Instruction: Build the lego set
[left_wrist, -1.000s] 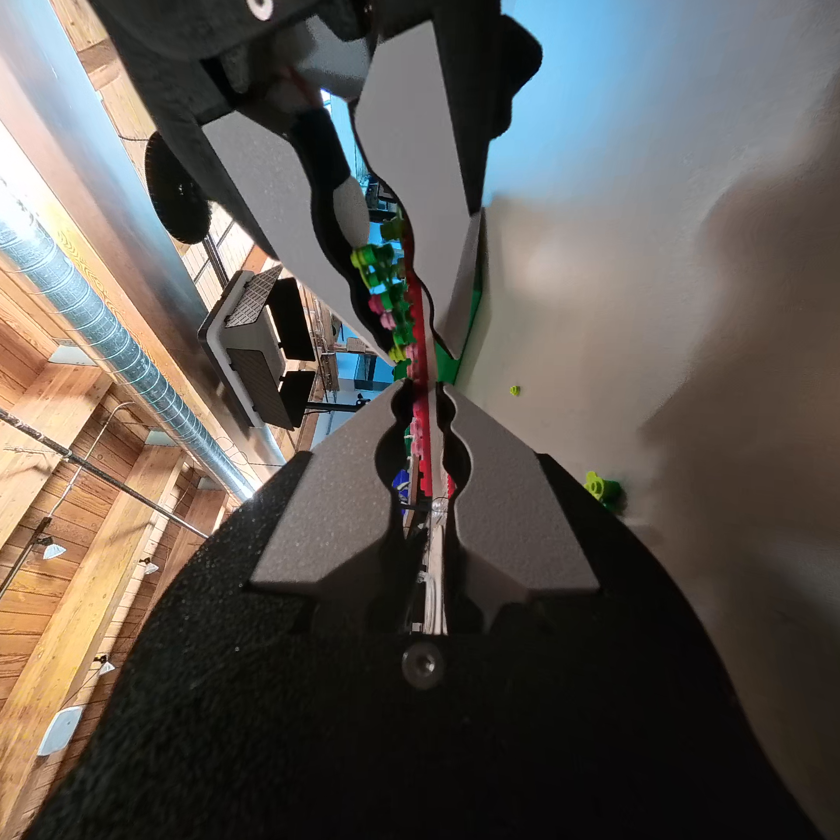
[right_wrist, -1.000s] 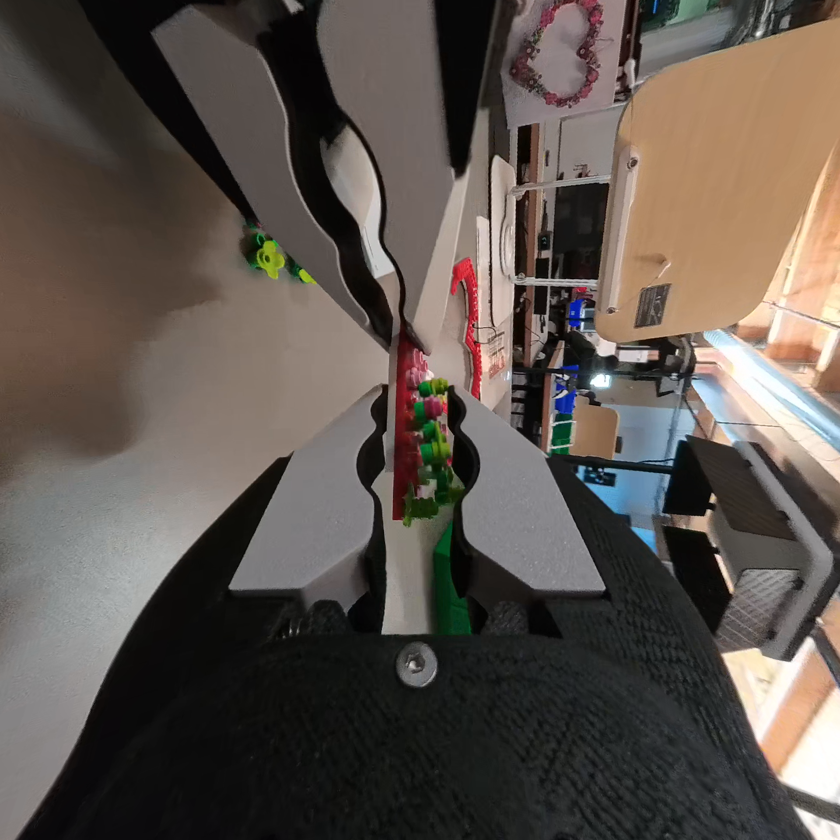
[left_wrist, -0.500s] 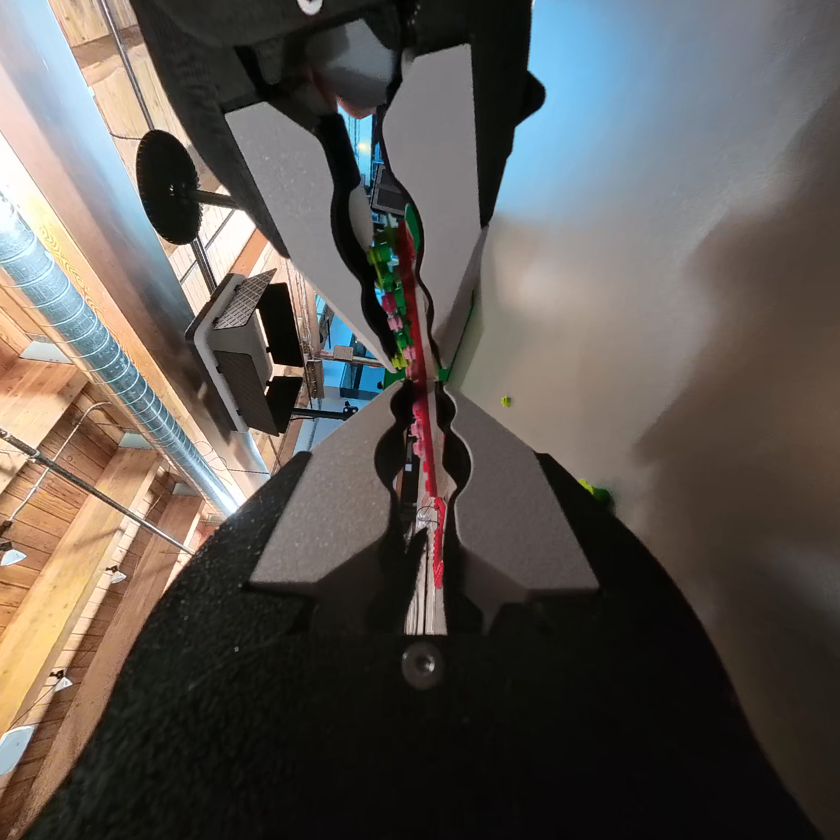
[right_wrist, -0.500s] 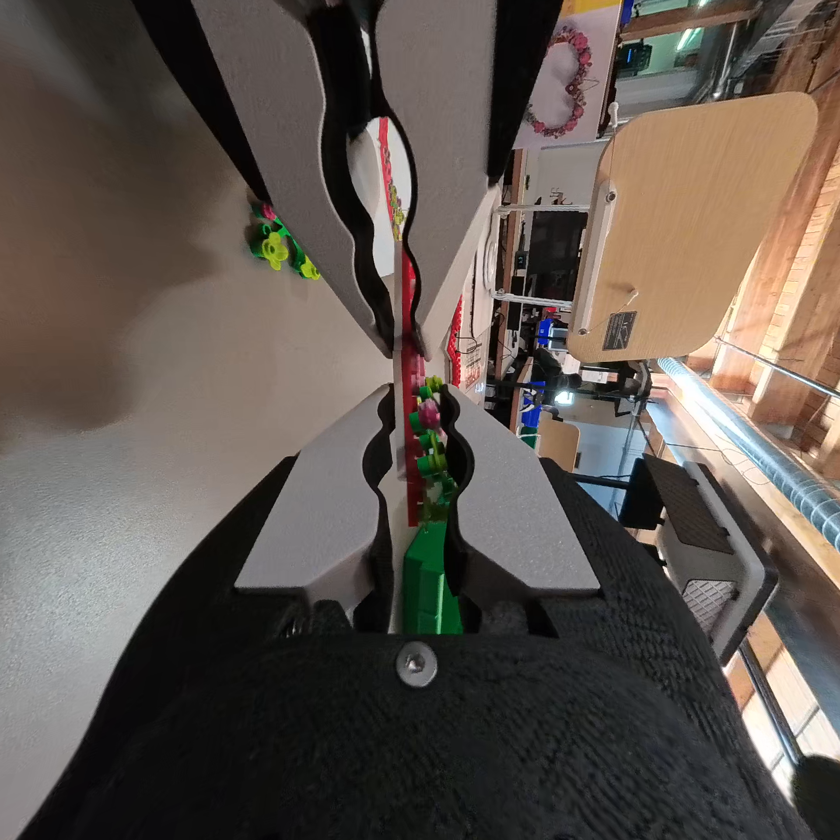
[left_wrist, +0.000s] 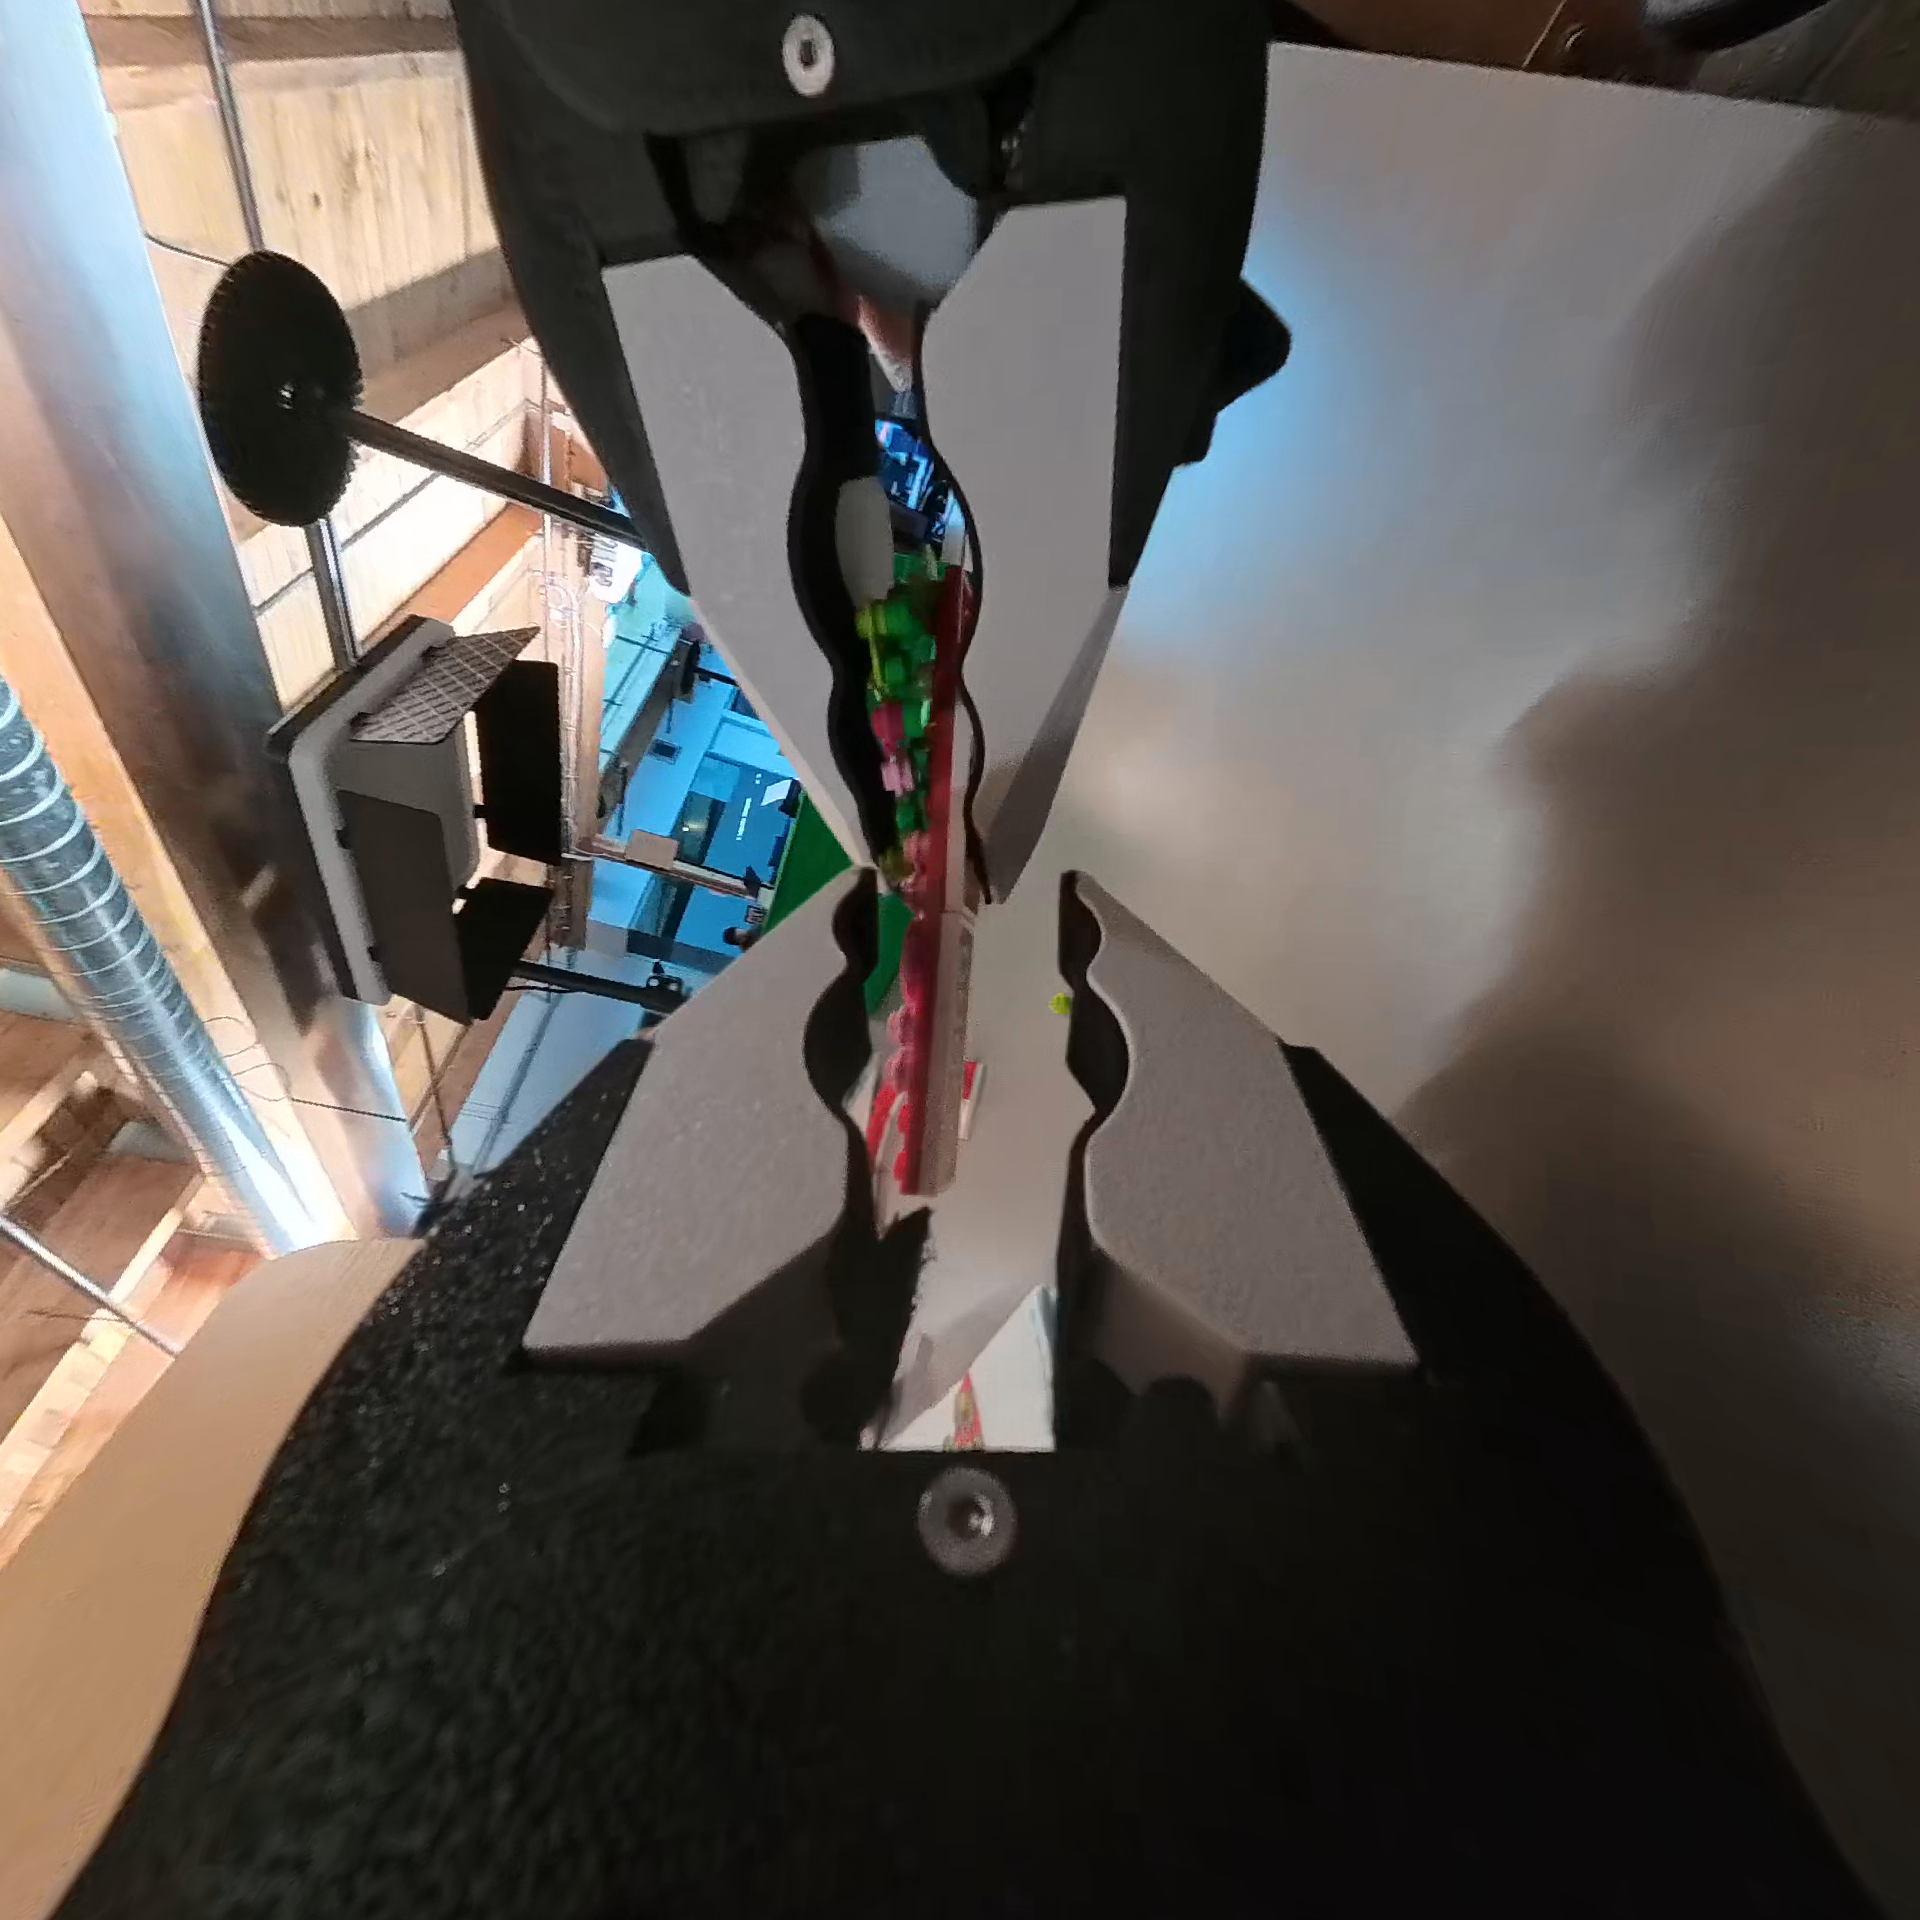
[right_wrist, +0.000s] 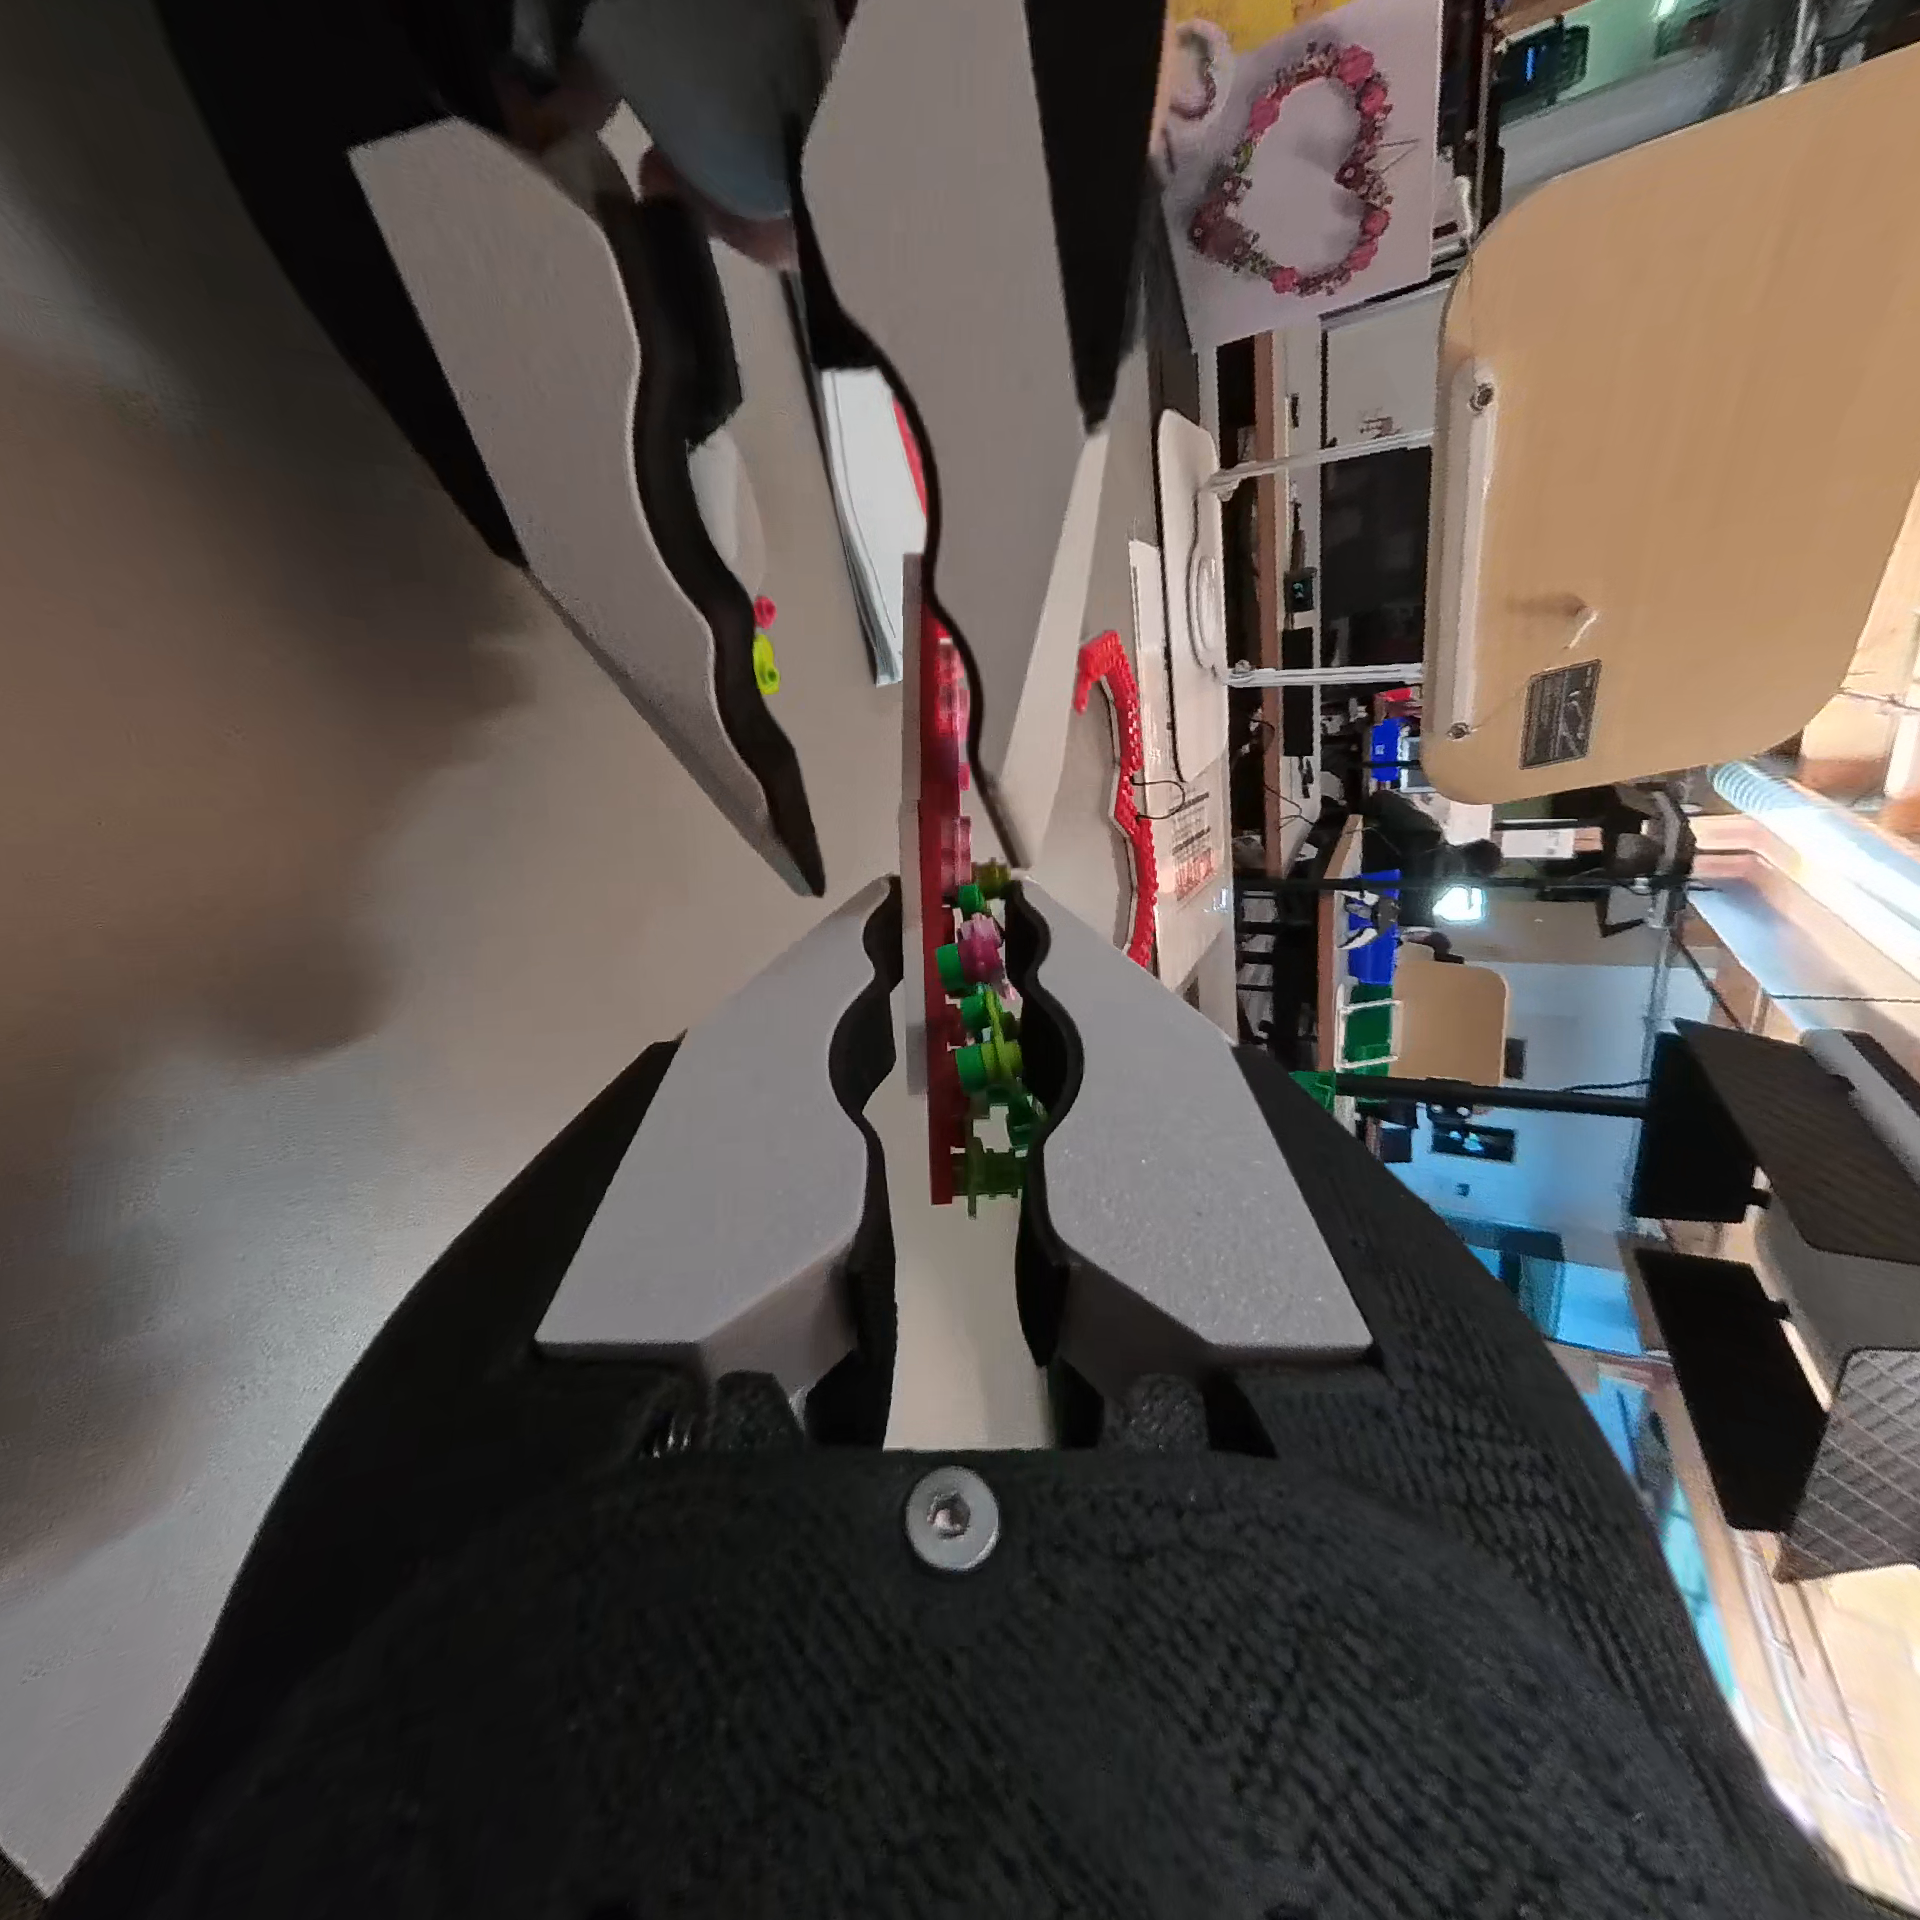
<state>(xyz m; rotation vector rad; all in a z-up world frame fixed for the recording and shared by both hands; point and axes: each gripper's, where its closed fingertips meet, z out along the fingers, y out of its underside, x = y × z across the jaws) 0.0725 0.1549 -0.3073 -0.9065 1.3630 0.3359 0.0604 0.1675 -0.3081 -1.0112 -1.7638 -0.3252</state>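
A red lego strip (left_wrist: 928, 1049) with a grey back is held on edge above the white table (left_wrist: 1351, 727). Green, lime and pink flower pieces (right_wrist: 982, 1049) sit on one end. My right gripper (right_wrist: 956, 883) is shut on that flowered end. It shows at the top of the left wrist view (left_wrist: 925, 873), facing me. My left gripper (left_wrist: 966, 883) is open, its fingers (left_wrist: 727, 1143) standing apart on either side of the strip's plain end without touching it. It shows open at the top of the right wrist view (right_wrist: 914, 852).
A small lime piece (left_wrist: 1058, 1004) and a pink and lime pair (right_wrist: 766, 649) lie loose on the table. A red curved lego piece (right_wrist: 1127, 790), a booklet (right_wrist: 862, 520), a heart wreath picture (right_wrist: 1288, 177) and a green plate (left_wrist: 821, 862) lie farther off. A wooden chair (right_wrist: 1662, 416) stands beyond.
My left gripper has opened and let go of the red strip. My right gripper keeps its hold on the flowered end. Both views have shifted a little.
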